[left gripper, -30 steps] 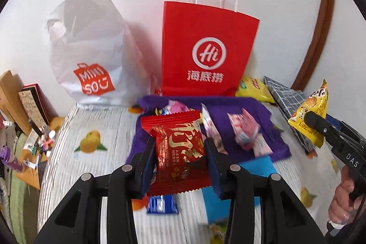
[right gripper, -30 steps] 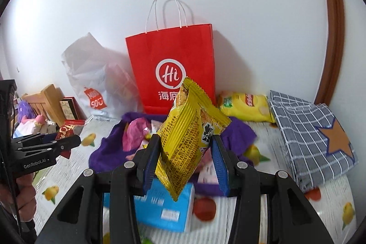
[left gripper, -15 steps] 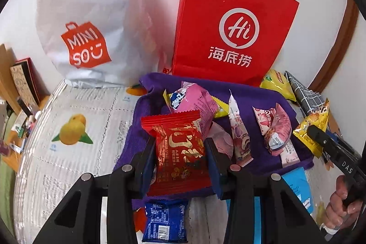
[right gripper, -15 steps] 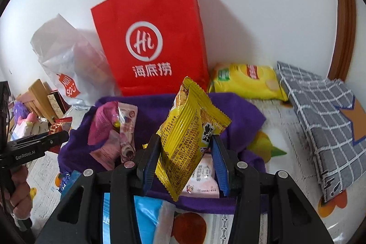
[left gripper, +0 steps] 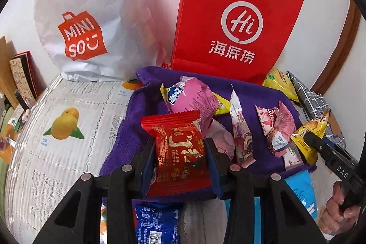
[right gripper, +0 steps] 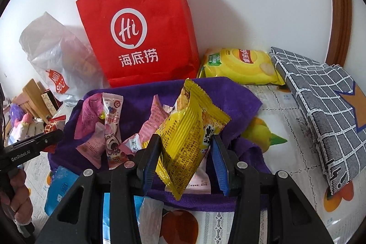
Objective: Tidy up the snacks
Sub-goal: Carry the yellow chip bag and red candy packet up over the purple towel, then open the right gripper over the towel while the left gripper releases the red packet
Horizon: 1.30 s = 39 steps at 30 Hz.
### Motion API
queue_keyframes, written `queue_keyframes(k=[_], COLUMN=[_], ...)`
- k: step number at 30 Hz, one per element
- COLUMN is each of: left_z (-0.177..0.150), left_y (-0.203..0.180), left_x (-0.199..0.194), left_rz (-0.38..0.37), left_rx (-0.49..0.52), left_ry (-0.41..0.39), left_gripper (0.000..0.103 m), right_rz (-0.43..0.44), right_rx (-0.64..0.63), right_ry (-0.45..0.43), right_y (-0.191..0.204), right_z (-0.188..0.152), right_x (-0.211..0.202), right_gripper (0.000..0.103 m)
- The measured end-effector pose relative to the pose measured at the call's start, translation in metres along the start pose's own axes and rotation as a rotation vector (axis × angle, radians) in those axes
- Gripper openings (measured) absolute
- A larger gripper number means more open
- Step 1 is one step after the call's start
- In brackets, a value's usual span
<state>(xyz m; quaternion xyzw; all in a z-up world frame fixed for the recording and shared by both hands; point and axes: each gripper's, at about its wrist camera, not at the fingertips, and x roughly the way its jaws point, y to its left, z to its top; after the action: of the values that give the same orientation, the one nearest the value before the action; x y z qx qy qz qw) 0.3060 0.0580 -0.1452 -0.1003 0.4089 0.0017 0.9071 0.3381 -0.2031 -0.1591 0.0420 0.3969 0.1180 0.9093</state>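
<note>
My left gripper (left gripper: 180, 152) is shut on a red snack packet (left gripper: 179, 152) and holds it over the near left part of a purple cloth (left gripper: 137, 120). My right gripper (right gripper: 186, 150) is shut on a yellow snack packet (right gripper: 187, 138) over the cloth's near right part (right gripper: 228, 95). Several pink snack packets (left gripper: 192, 100) lie on the cloth. The right gripper with its yellow packet (left gripper: 308, 136) shows at the right edge of the left wrist view. The left gripper (right gripper: 45, 141) shows at the left of the right wrist view.
A red paper bag (left gripper: 231, 22) and a white Miniso bag (left gripper: 87, 22) stand against the wall behind the cloth. A yellow chip bag (right gripper: 240, 65) and a grey checked cloth (right gripper: 324, 102) lie at the right. Blue packets (left gripper: 155, 221) lie near the front edge.
Both grippers have moved forward and down toward the purple cloth, each still holding its packet. The bags and the cloth now look closer.
</note>
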Motion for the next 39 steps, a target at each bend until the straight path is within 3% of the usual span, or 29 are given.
queue_keyframes(k=[16,30,34,37,39], left_z=[-0.002,-0.003,-0.003,-0.003,-0.002], left_y=[-0.001,-0.003,-0.004,-0.003,-0.003], left_x=[0.014,0.022,0.021,0.019,0.017], left_rz=[0.008,0.025,0.021,0.013,0.003], left_rx=[-0.015,-0.007,-0.007,-0.019,-0.025], left_ry=[0.033,0.055,0.041,0.033,0.02], left_gripper=[0.04,0.04,0.04,0.045,0.057], right_rz=[-0.02,-0.044,-0.038,-0.042,-0.045], right_rx=[0.005,0.003,0.006,0.003,0.004], right_ry=[0.017,-0.048,-0.057,-0.053,-0.052], right_y=[-0.005,-0.009,-0.009,-0.009,-0.01], right_z=[-0.003,0.002,0.003,0.002,0.001], right_x=[0.007,-0.005,-0.007,-0.006,-0.006], right_gripper=[0.046,0.065,0.066,0.066,0.066])
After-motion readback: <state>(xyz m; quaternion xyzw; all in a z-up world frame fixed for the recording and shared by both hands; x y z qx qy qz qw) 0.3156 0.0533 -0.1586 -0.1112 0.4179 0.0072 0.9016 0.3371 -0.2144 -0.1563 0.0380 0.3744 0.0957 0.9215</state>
